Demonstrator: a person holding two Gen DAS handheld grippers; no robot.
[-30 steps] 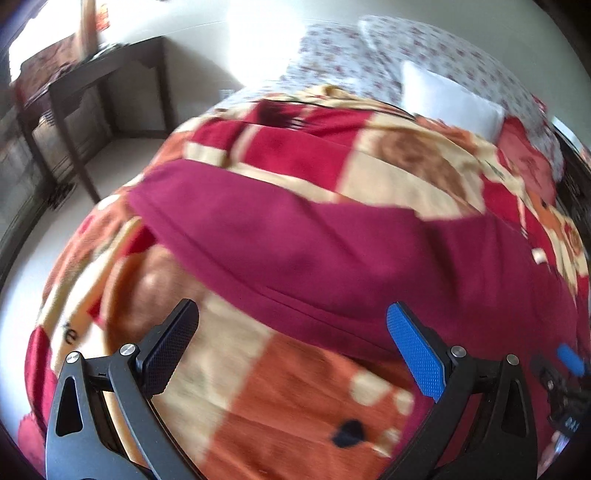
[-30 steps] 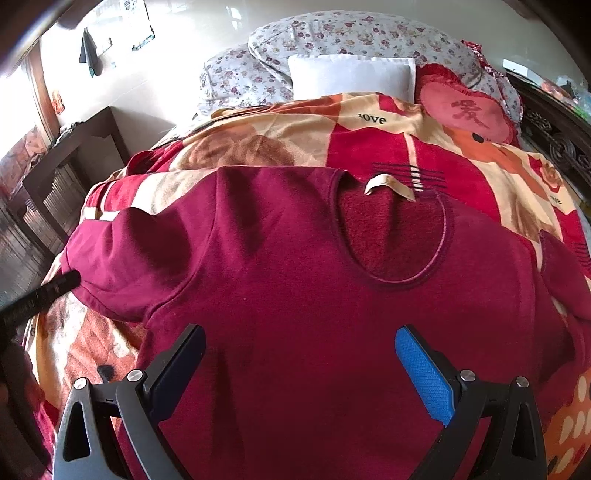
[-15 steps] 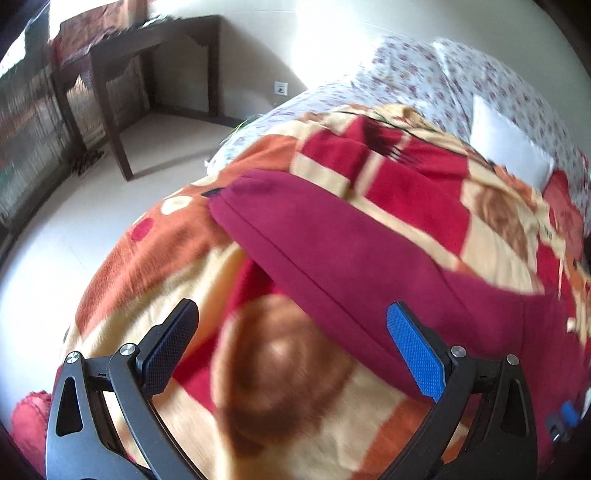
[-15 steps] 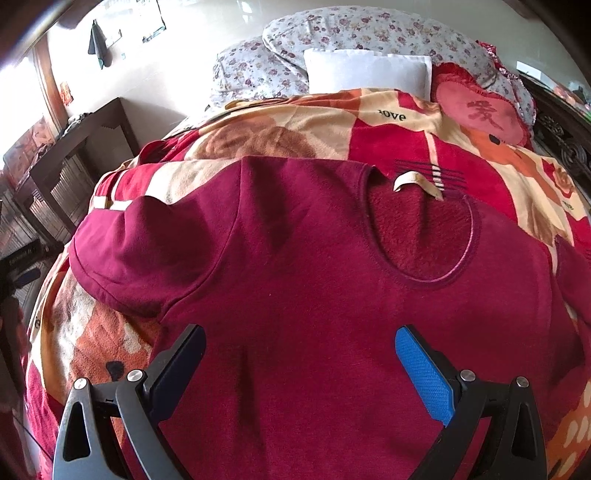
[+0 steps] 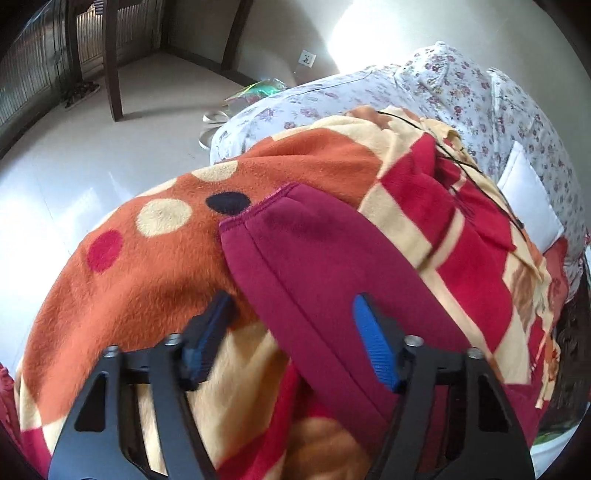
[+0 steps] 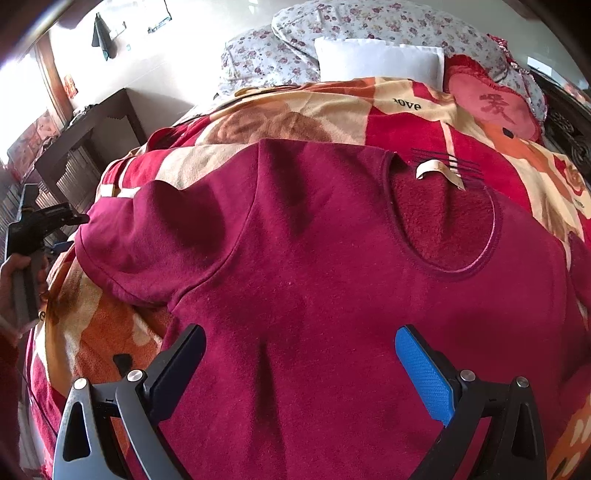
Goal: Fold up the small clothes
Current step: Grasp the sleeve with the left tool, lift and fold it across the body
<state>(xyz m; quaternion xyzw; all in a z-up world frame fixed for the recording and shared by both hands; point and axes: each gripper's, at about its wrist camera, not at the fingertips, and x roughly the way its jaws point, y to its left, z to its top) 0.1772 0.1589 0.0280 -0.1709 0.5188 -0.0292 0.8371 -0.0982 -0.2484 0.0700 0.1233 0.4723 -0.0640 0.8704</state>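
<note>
Blanket (image 6: 406,122) reads "love"; sweater (image 6: 314,277) tag (image 6: 439,171) seems blank. Both grippers (image 5: 291,332) (image 6: 299,365) spread wide, fingers empty.

You are in a home bedroom: a bed (image 6: 480,155) under a patterned fleece blanket (image 5: 155,266), floral pillows (image 6: 369,18), a white pillow (image 6: 376,61), a dark wooden side table (image 6: 92,125) and a pale tiled floor (image 5: 66,158).

Bare blanket (image 5: 122,295) beside sleeve (image 5: 314,266); pillows (image 6: 380,59) beyond.
</note>
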